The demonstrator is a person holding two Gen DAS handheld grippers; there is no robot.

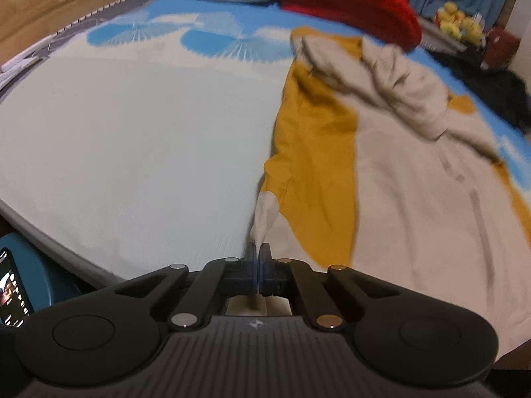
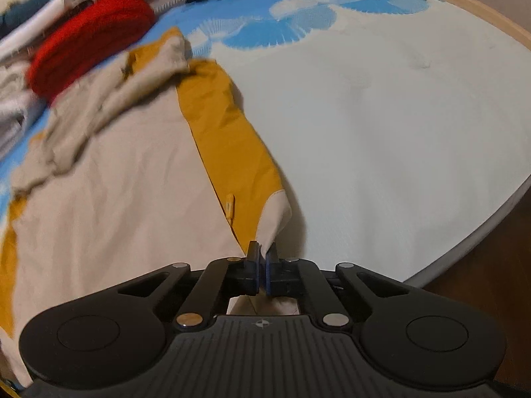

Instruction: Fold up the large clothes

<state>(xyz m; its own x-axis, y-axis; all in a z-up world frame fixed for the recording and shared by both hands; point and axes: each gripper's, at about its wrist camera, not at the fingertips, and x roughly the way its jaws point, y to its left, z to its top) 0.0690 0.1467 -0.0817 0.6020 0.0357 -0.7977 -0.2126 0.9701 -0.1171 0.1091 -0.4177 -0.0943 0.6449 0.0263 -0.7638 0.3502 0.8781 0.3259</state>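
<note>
Dim, warm indoor light, soft all over and no glare. Fisheye bends the bed (image 1: pixel 132 139) edges into curves. Motion blur smears the far red bundle (image 2: pixel 89 39) and jacket (image 1: pixel 398 179); a faint shadow lies beside the sleeve.

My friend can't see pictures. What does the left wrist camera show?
The left tool is shut on a beige corner of a beige and mustard jacket spread over a bed. A red knit lies near the far edge.
</note>
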